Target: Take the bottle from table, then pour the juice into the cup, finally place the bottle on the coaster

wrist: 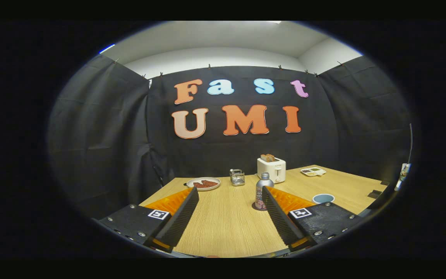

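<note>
My gripper [230, 195] is spread, holding nothing. The silver metal bottle [263, 191] stands on a dark round coaster [254, 207], left of the blue cup [323, 198]; pouring undeterminable.

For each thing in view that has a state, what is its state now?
gripper: open, nothing between the fingers.
bottle: upright on a dark coaster, cap on, just ahead of one finger.
cup: upright on the table, contents unclear.
toaster: bread sticking up from the slots.
plate: holding reddish food.
</note>
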The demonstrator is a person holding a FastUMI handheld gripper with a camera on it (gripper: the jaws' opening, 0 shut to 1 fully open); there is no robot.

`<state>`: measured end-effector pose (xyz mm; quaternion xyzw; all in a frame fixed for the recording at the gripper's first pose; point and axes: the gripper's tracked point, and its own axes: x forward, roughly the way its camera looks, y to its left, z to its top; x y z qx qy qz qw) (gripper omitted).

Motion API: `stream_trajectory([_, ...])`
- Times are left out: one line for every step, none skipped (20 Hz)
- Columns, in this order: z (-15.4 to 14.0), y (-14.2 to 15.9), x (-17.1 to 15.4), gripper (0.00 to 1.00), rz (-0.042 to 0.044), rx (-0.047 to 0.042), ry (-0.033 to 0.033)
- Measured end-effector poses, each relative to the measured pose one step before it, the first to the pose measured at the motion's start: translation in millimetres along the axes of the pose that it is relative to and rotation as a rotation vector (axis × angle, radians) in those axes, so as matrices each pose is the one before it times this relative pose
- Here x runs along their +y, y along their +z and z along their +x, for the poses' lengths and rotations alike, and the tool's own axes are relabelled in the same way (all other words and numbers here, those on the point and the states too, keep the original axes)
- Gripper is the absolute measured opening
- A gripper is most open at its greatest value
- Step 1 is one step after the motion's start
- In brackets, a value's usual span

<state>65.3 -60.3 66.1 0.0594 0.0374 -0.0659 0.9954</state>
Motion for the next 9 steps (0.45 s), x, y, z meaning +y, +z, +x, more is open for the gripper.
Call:
stream_trajectory([0.59, -0.9, -0.67, 0.97, -0.00393, 0.00382, -0.0028])
stream_trajectory([-0.28, -0.98, 0.8, 0.97, -0.0009, 0.00236, 0.00063])
stream_trajectory([-0.25, -0.33, 0.53, 0.97, 0.00207, 0.00029, 0.00127])
stream_trajectory([0.26, 0.13, 1.59, 0.97, 0.00536, -0.00082, 0.00335])
stream_trajectory([0.17, -0.31, 1.77, 0.97, 0.00425, -0.00031, 0.00454])
stream_trajectory([0.67, -0.66, 0.87, 0.97, 0.00058, 0.00136, 0.00136])
stream_trajectory([-0.99, 0.06, -1.56, 0.97, -0.0039, 0.00109, -0.00172])
stream_trajectory([0.94, -0.43, 0.16, 0.97, -0.00528, 0.00073, -0.002])
stream_trajectory([0.33, -0.65, -0.03, 0.97, -0.00292, 0.00028, -0.00047])
